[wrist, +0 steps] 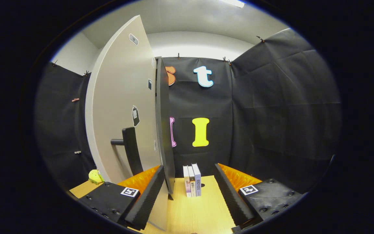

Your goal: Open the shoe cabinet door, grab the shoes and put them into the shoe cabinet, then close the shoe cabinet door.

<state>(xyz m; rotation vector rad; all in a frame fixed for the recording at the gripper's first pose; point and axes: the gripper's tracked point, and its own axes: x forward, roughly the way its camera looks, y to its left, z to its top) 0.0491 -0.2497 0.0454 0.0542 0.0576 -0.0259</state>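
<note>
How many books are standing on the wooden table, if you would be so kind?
3 books stand upright side by side on the table, beyond the open gripper, right of the cabinet door.

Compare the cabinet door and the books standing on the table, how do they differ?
The cabinet door is one tall pale grey panel with a black handle; the books are three short, slim volumes with differently coloured spines. The door sits just ahead of the left finger, while the books stand further off, beyond the open gripper, between the lines of its fingers. Both are upright above the wooden table.
</note>
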